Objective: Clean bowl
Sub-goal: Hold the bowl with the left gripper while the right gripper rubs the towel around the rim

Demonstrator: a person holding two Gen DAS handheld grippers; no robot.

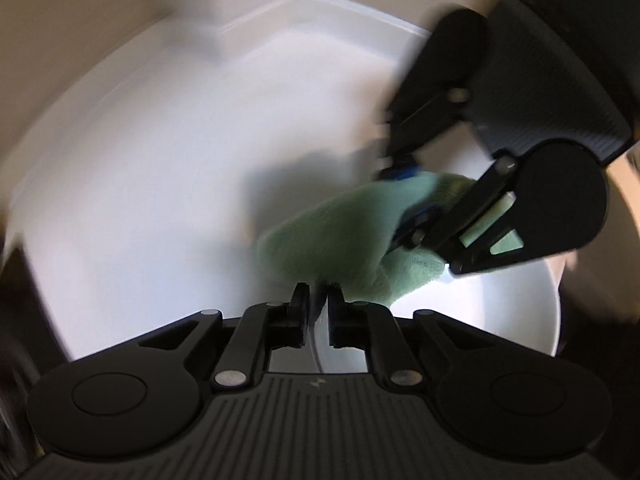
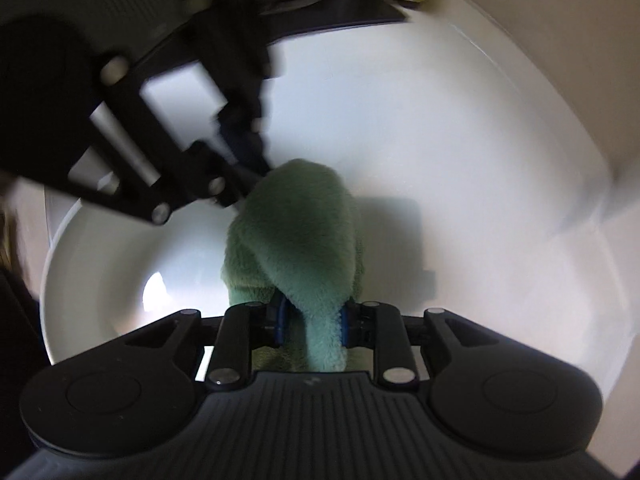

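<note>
A white bowl (image 2: 100,264) is being held in a white sink (image 1: 140,152), and it is being steadied at its rim by the left gripper (image 1: 318,304), whose jaws are standing only narrowly apart with the thin edge of the bowl between them; whether the pads are actually pressing on that rim cannot be told from the blurred left wrist view. A green cloth (image 2: 296,240) is being gripped by the right gripper (image 2: 312,320), its jaws closed partway on the bunched fabric between the blue pads, and the cloth's loose end is being carried over the bowl's rim beside the left gripper's fingertips. From the left wrist view, the cloth (image 1: 340,232) is being seen just beyond the bowl's (image 1: 500,312) rim, with the right gripper (image 1: 404,200) above the bowl. Wiping is judged to be under way rather than finished: the inside of the bowl is looking smooth and bright with a glare spot, and no dirt is being made out, though the blur is leaving this uncertain. The rest of the inner wall and the outside are probably still being left to wipe.
</note>
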